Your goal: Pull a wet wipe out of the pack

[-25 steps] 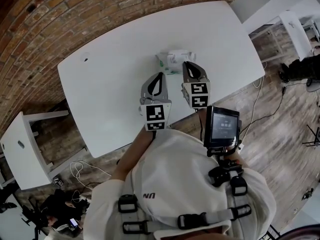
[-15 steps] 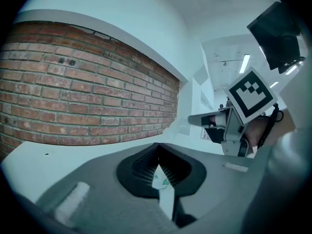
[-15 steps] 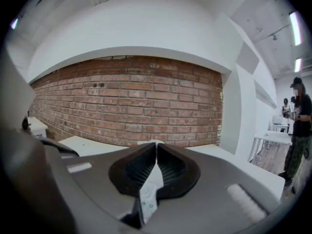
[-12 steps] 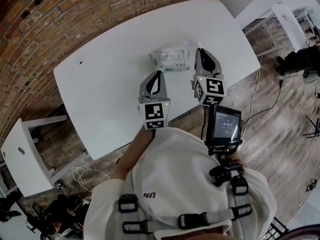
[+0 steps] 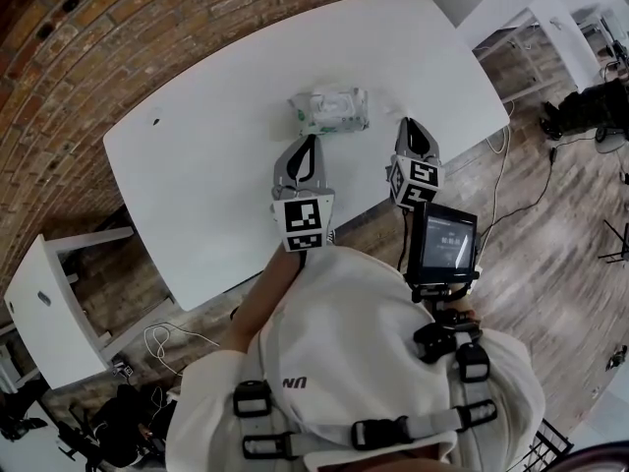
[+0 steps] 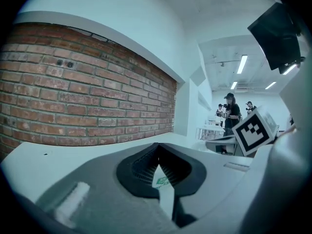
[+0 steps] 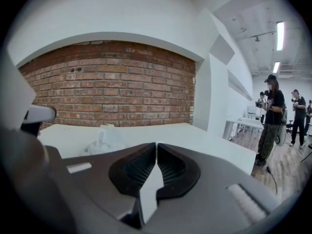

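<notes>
In the left gripper view the wipe pack point(image 6: 161, 182) shows only as a sliver with green print, seen through the gap below the meeting tips of the left gripper point(image 6: 157, 145); the rest lies behind the jaws. In the right gripper view the pack's base is cut off by the body of the right gripper point(image 7: 156, 144). In the head view the pack's print is too small to read, whether a wipe sticks out cannot be told, and the person's shoulders cover part of the near edge of the table point(image 5: 197, 185).
</notes>
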`<action>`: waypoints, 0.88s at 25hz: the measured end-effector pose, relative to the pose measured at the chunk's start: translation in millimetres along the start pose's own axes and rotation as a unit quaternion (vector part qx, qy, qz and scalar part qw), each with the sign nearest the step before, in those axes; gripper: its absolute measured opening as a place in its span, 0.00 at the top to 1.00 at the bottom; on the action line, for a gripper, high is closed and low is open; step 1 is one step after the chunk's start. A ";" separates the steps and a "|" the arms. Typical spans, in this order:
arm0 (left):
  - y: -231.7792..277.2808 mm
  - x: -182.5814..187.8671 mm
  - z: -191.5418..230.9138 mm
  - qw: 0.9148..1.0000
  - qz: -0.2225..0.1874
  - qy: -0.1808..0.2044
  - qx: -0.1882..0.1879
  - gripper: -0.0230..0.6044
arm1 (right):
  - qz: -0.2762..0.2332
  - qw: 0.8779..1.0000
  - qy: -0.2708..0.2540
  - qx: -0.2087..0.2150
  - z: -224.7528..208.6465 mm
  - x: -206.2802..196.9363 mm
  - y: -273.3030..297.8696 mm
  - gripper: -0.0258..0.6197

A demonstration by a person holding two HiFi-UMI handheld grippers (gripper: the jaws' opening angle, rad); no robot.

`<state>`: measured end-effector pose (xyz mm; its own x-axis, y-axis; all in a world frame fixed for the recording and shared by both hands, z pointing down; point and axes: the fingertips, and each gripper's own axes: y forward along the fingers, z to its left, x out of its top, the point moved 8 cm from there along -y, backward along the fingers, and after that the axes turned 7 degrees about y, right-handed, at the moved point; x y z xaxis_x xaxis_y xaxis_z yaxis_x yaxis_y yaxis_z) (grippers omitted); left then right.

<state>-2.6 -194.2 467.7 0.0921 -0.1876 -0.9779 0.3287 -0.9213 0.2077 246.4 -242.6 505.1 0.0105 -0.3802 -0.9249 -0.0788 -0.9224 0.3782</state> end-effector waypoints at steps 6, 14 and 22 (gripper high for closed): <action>-2.4 -0.6 -3.3 1.000 0.002 0.003 0.001 0.96 | 0.068 0.997 0.012 -0.018 -14.2 -47.7 0.5 0.94; -4.7 0.1 -7.1 1.000 0.003 0.003 0.001 0.96 | 0.133 0.990 0.036 -0.030 -27.1 -76.0 -0.4 0.93; -3.6 0.7 -10.7 1.000 0.001 0.003 -0.002 0.96 | 0.168 0.985 0.045 -0.013 -28.8 -87.7 -4.7 0.78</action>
<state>6.4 -187.3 466.5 0.0986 -0.1880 -0.9772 0.3321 -0.9195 0.2104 274.6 -206.8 585.5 0.0774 -0.6672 -0.7408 -0.0684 -0.7448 0.6637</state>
